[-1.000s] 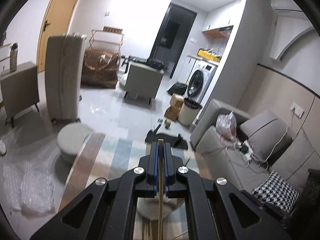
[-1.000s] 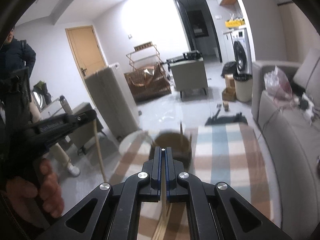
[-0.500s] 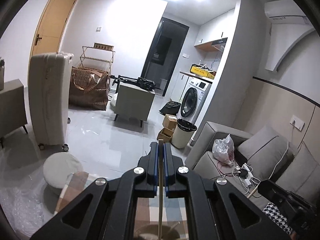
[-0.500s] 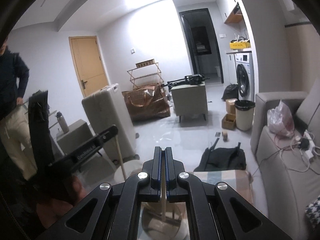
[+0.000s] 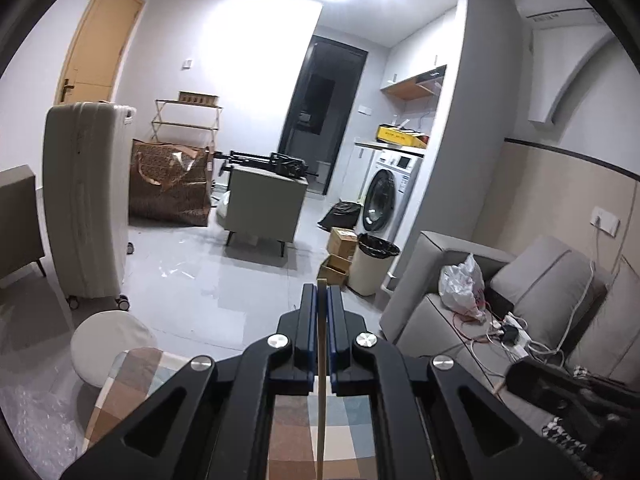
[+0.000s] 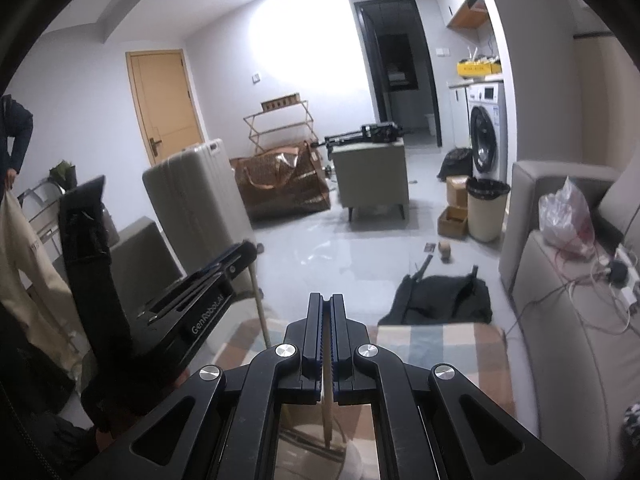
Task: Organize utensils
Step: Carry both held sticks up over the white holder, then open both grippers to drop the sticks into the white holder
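Left wrist view: the left gripper (image 5: 321, 300) is pinching a chopstick (image 5: 321, 380), its jaws closed narrow on the thin wooden stick, which is running upright between the pads and poking just past the tips.
Below left gripper: a checked cloth (image 5: 132, 384) is lying under the fingers, and the stick's lower end is dropping out of the picture.
Ahead of left gripper: a bin (image 5: 372, 264) and cardboard boxes (image 5: 338, 256) are standing well beyond the tips, with a washing machine (image 5: 386, 196) behind them.
Left of left gripper: a round stool (image 5: 108, 344) is sitting near, and a tall suitcase (image 5: 86, 204) is standing further off.
Right of left gripper: a sofa (image 5: 532, 280) is carrying a plastic bag (image 5: 460, 284) and tangled cables (image 5: 508, 328); the other black tool is showing at the lower right edge.
Right wrist view: the right gripper (image 6: 328, 312) is clamping a second chopstick (image 6: 327, 408), jaws nearly together, the stick showing pale below the pads.
Below right gripper: the stick is hanging over a round holder (image 6: 312, 444), which is only partly showing; whether they are touching I cannot tell.
Left of right gripper: the left gripper (image 6: 244, 256) is hanging just beside, its stick (image 6: 259, 308) pointing down towards the cloth (image 6: 440, 344).
Ahead of right gripper: a black bag (image 6: 440, 300) is lying on the floor past the cloth's edge.
Far left: a person (image 6: 16, 136) is standing at the edge.
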A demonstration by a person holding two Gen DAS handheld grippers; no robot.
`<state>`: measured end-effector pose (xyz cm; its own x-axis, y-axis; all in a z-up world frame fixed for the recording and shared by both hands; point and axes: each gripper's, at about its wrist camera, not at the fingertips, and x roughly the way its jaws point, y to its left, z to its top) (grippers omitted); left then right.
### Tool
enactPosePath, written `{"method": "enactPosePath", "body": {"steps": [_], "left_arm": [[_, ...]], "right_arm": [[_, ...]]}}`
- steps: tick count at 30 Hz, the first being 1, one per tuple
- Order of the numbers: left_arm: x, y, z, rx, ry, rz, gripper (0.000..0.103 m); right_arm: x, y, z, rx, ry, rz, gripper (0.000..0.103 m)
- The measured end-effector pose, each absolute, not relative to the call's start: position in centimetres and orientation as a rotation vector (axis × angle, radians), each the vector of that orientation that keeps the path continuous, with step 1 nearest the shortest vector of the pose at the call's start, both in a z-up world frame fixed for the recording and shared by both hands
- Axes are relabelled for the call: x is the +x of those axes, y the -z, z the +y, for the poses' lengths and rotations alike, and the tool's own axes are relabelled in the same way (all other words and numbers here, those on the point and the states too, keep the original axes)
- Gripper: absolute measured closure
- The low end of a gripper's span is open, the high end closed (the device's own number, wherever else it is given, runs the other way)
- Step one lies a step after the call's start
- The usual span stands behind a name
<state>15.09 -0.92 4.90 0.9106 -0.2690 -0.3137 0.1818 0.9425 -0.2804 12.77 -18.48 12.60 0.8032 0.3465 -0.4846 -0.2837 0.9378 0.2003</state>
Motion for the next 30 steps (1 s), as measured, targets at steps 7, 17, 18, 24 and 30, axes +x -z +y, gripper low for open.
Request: {"method": "enactPosePath", "body": {"steps": [7,17,18,24,30], "left_arm": [[13.8,-5.5,-1.2,-0.21,0.32,0.391,0.103],[12.6,-4.6,-0.6,-0.141,0.469,0.669,0.103],[12.7,-4.5,-0.5,-0.139,0.463,0.706,0.099],[10.5,-6.3,0.7,-0.163,0.351,0.742,0.04],[6.8,-8.0,1.0,-0.16,0.273,0.743,0.028]], "right_arm": [[12.4,-10.0,-18.6,0.115,-0.344,0.594,0.101],[12.8,-6.0,-18.6,0.215,-0.394,0.73,0.097],[12.8,-5.8,-18.7,0.222,-0.398,0.743,0.095],[9.3,-6.6,-20.8,0.265,-0.344,0.688,0.05],[5.9,-7.6,-22.2,0.295,-0.321,0.666,0.035]]}}
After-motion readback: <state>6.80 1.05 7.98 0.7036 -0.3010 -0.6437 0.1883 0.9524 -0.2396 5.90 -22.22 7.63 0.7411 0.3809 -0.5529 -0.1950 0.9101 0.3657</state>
